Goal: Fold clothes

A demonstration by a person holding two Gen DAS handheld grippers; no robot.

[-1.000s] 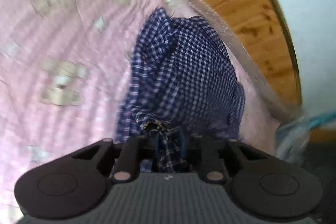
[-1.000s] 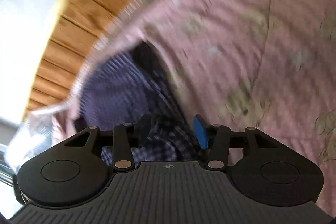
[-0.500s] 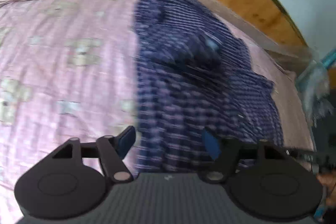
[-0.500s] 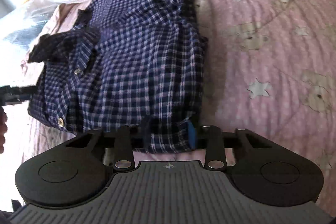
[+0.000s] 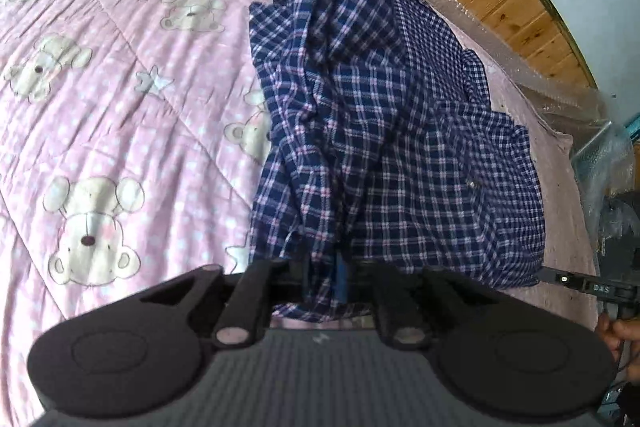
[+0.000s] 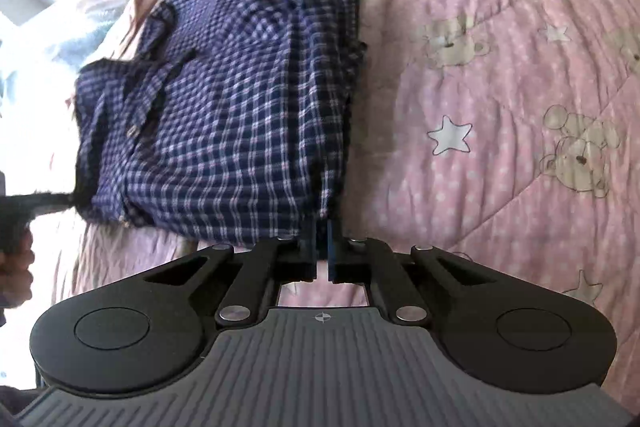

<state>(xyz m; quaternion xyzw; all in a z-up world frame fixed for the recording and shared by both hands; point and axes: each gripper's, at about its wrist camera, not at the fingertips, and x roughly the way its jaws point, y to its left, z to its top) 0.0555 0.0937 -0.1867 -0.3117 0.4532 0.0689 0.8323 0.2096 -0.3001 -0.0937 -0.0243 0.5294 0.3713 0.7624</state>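
Two grippers pinch one navy checked shirt (image 5: 400, 131) lying bunched on the pink bear-print quilt (image 5: 120, 107) near the bed's edge. Left gripper (image 5: 324, 279) has its fingers closed on a hem fold; right gripper (image 6: 322, 247) clamps the shirt's near corner.

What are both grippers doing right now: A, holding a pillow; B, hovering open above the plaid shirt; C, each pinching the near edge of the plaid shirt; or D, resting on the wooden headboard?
C: the left gripper and the right gripper are each shut on the near edge of the navy plaid shirt, which lies on the pink bear quilt.
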